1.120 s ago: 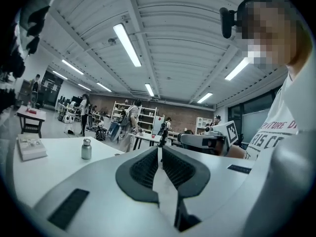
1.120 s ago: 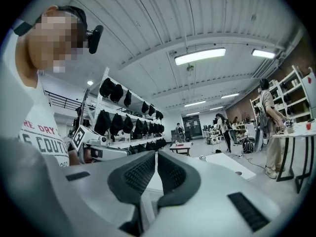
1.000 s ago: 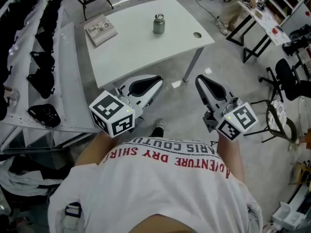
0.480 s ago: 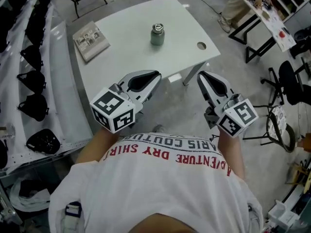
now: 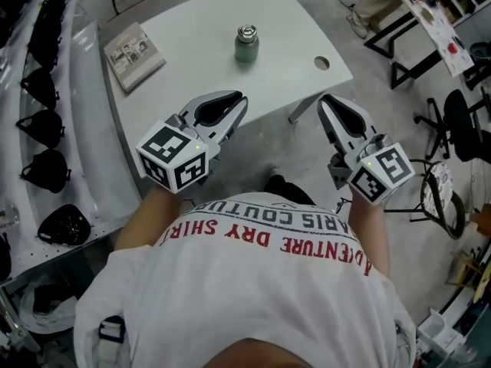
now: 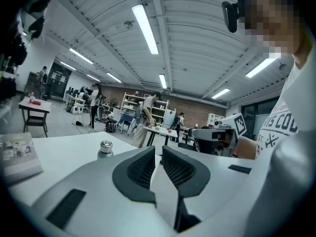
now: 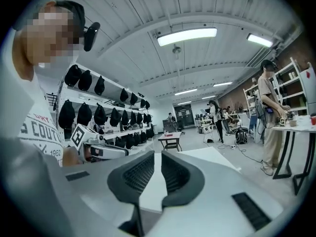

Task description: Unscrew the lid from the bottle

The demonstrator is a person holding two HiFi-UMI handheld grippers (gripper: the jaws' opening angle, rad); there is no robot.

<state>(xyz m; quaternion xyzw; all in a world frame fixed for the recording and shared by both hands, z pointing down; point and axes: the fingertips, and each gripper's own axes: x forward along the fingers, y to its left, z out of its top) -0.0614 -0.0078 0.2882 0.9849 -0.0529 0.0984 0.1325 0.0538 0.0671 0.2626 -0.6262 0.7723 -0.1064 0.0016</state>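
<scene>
Bottle [image 5: 246,46] with lid [image 5: 247,31] on, upper centre on the white table [image 5: 192,67], my left tongs [image 5: 241,99] and right tongs [image 5: 324,101] mid-frame, both clenched, empty, well apart from the bottle

— How does the person carry the arms?
— Both are bent and held out ahead of the chest, bare below the sleeves. The left forearm [image 5: 142,225] runs toward one o'clock, the right forearm [image 5: 370,236] toward twelve.
— And the grippers?
— The left gripper [image 5: 239,102] aims toward one o'clock and the right gripper [image 5: 324,103] toward eleven, so the tips lean toward each other but are well apart. Each one has its jaws closed together, with nothing between them.
</scene>
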